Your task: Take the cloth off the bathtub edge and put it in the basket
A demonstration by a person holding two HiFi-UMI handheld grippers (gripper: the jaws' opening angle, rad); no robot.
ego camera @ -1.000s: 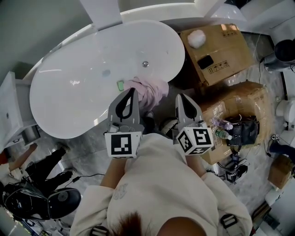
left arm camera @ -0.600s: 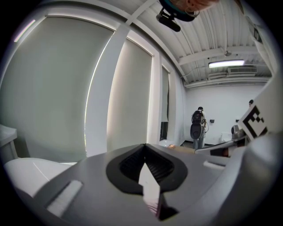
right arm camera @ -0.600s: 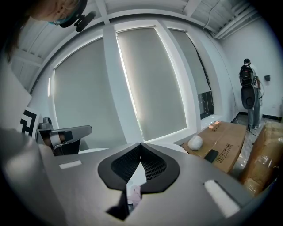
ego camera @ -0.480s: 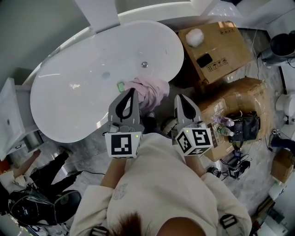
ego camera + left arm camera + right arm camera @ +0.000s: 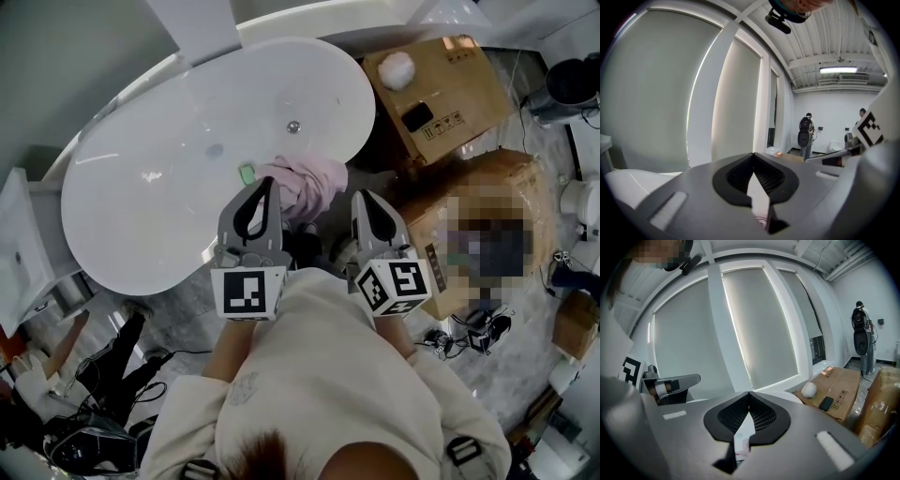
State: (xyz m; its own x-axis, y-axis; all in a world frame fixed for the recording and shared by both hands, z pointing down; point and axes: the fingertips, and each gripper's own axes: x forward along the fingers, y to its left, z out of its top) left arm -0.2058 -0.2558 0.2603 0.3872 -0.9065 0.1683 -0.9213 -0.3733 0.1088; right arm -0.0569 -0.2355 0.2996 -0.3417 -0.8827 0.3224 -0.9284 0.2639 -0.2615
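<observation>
Evidently the reaching step is just beginning: the pink cloth (image 5: 305, 183) is hanging over the bathtub (image 5: 159, 197) edge, just ahead of the left tool (image 5: 268, 183) and right tool (image 5: 362, 196), both hovering closed and empty (no basket showing). Next, one needs its jaws parting around the cloth.

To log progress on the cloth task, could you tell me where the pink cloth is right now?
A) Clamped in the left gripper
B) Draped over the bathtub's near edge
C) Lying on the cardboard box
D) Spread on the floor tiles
B: the pink cloth hangs over the near edge of the bathtub, just ahead of the left gripper and the right gripper, both of which are shut with nothing in them.
</observation>
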